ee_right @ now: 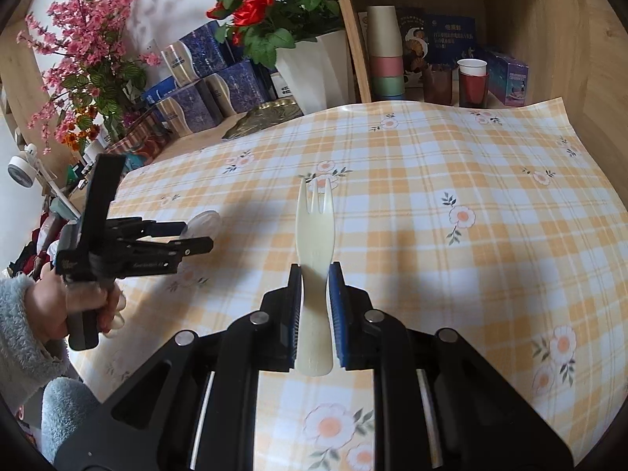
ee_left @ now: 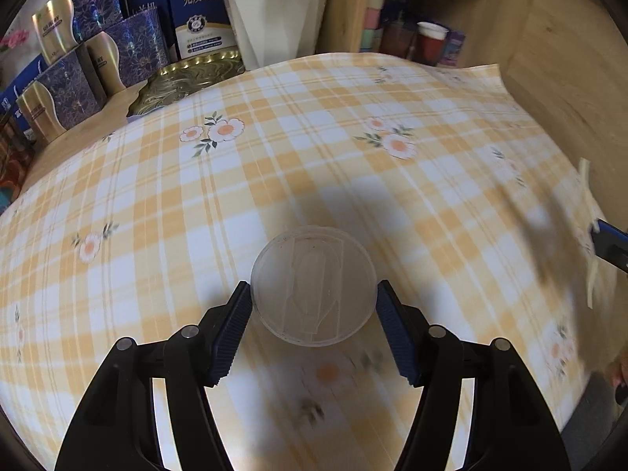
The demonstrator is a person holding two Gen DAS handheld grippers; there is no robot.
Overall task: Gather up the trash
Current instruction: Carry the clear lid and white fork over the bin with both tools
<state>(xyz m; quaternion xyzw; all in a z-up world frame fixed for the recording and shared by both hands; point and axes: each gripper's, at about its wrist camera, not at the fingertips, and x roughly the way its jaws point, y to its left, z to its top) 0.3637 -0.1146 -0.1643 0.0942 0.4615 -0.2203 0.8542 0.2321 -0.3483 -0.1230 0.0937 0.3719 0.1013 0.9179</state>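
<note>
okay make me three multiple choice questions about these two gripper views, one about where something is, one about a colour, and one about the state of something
1. Where is the translucent round lid?
A. between the left gripper fingers
B. on the shelf
C. inside the red cup

2. What colour is the plastic fork?
A. black
B. cream
C. green

3. What is the state of the right gripper?
A. wide open and empty
B. lying on the tablecloth
C. shut on the fork

Answers: 1 A, both pads touch the lid's edges in the left wrist view. 2 B, it looks pale cream against the checked tablecloth. 3 C, both pads press the fork's handle.
</note>
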